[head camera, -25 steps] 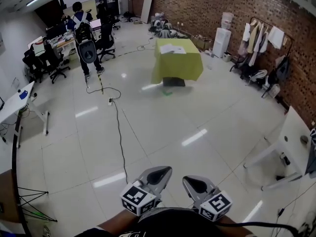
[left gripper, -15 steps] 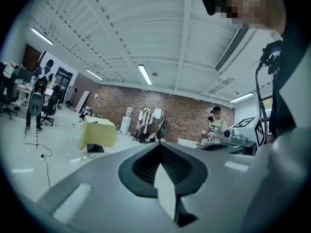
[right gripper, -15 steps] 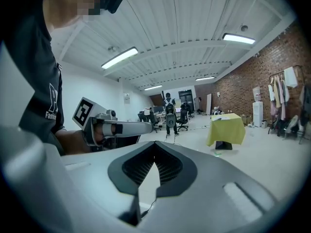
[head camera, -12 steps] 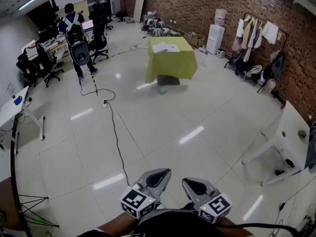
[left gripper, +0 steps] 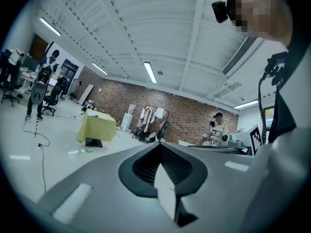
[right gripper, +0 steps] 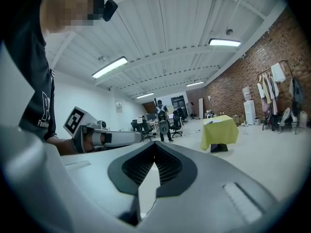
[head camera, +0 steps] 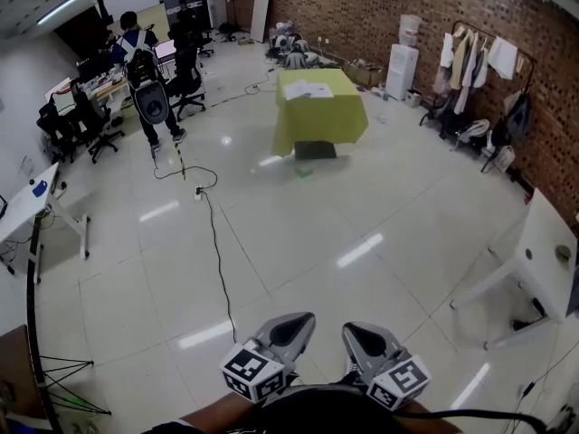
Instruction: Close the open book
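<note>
The open book (head camera: pixel 308 89) lies with pale pages up on a table under a yellow cloth (head camera: pixel 322 120), far across the room. In the head view both grippers sit low against the person's body. The left gripper (head camera: pixel 291 325) and the right gripper (head camera: pixel 360 335) are shut and hold nothing. In the left gripper view the left gripper (left gripper: pixel 158 144) points over the floor, with the yellow table (left gripper: pixel 96 127) small at the left. Past the right gripper (right gripper: pixel 155 143) in its own view, the yellow table (right gripper: pixel 219 131) stands at the right.
A black cable (head camera: pixel 215 233) runs along the tiled floor. A person with a backpack (head camera: pixel 145 70) stands by desks and office chairs at the back left. A white table (head camera: pixel 543 251) is at the right, and a clothes rack (head camera: pixel 479 70) lines the brick wall. A dark box (head camera: pixel 315 150) sits beneath the yellow table.
The head view swung a little left and back, so the yellow table shifted slightly in the picture. Both grippers stay shut and low in front of the body.
</note>
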